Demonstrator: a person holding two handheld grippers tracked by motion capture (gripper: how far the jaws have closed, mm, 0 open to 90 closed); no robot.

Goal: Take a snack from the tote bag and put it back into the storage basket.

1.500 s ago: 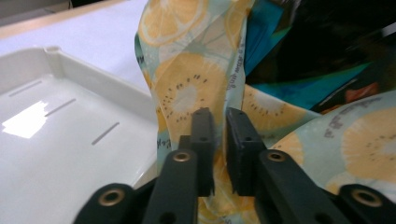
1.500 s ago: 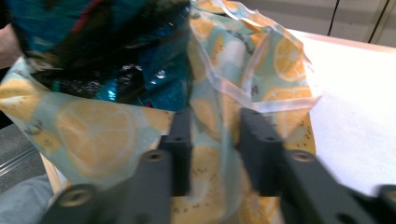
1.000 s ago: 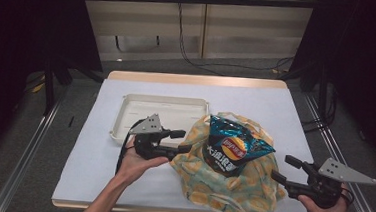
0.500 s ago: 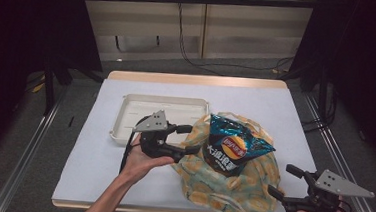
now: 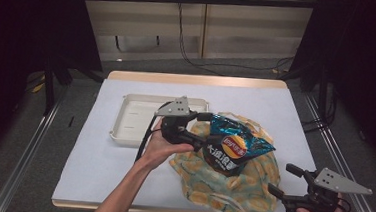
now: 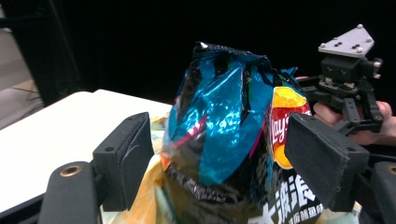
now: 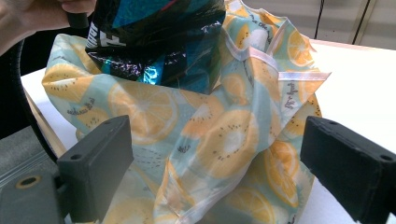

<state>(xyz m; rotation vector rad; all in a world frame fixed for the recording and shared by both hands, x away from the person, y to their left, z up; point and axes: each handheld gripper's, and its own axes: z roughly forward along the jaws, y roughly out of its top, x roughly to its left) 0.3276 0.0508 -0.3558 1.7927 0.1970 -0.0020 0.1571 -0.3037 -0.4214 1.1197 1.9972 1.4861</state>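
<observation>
The chip bag (image 5: 231, 146) stands with its lower part inside the lemon-print cloth bag (image 5: 230, 189), near the middle of the tabletop (image 5: 96, 170), toward 5 o'clock. The left hand-held gripper (image 5: 205, 134) is at the 9 o'clock side of the chip bag. Its jaws have just been opening and now stand spread, with the crumpled top of the bag between them; the pads do not press it. The right hand-held gripper (image 5: 285, 180) is at the 4 o'clock edge of the cloth bag, jaws spread, with the cloth hem in front of them and not pinched. A white tray (image 5: 130, 117) lies at 10 o'clock, just behind the left hand. The tabletop's 12 o'clock and 8 o'clock parts are free, and the cloth bag reaches the near edge.
</observation>
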